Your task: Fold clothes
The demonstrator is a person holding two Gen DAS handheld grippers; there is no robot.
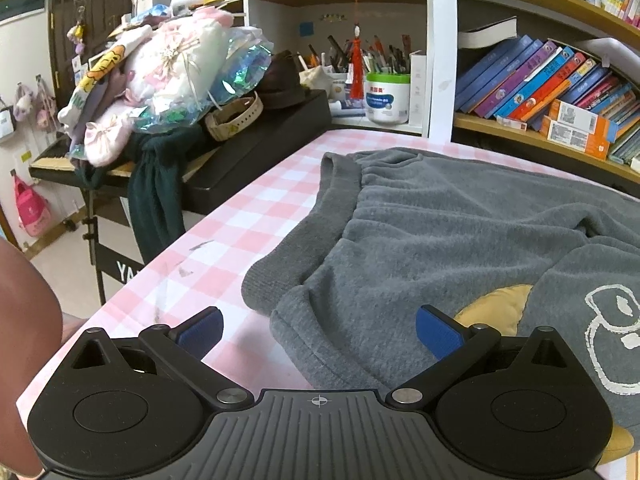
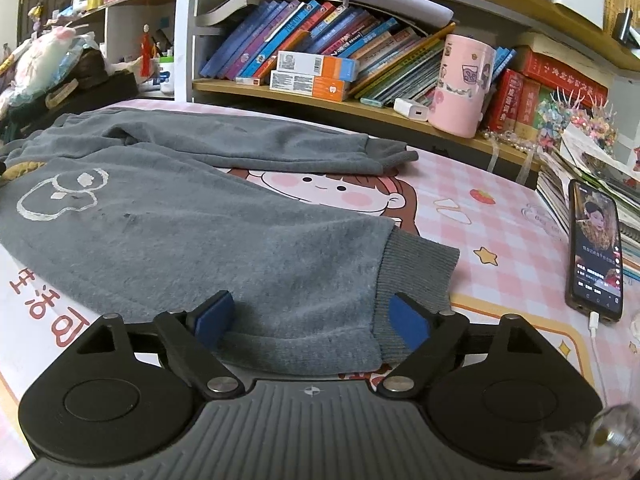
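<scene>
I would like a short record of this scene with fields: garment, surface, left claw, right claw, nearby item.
garment: grey pants, spread flat, legs apart
surface: pink checked table
left claw: open, at the waist end, fabric edge between its fingers, not gripped
right claw: open, near leg's cuff between its fingers, not gripped
nearby item: phone, screen on, cable plugged in, right of the cuff

Crowded bookshelves (image 2: pixel 360 60) behind pink-checked table (image 1: pixel 256 216)

A lit smartphone (image 2: pixel 596 250) charges on the pink checked tablecloth (image 2: pixel 516 236), below shelves of leaning books (image 2: pixel 304 28) and a pink tumbler (image 2: pixel 462 86).
</scene>
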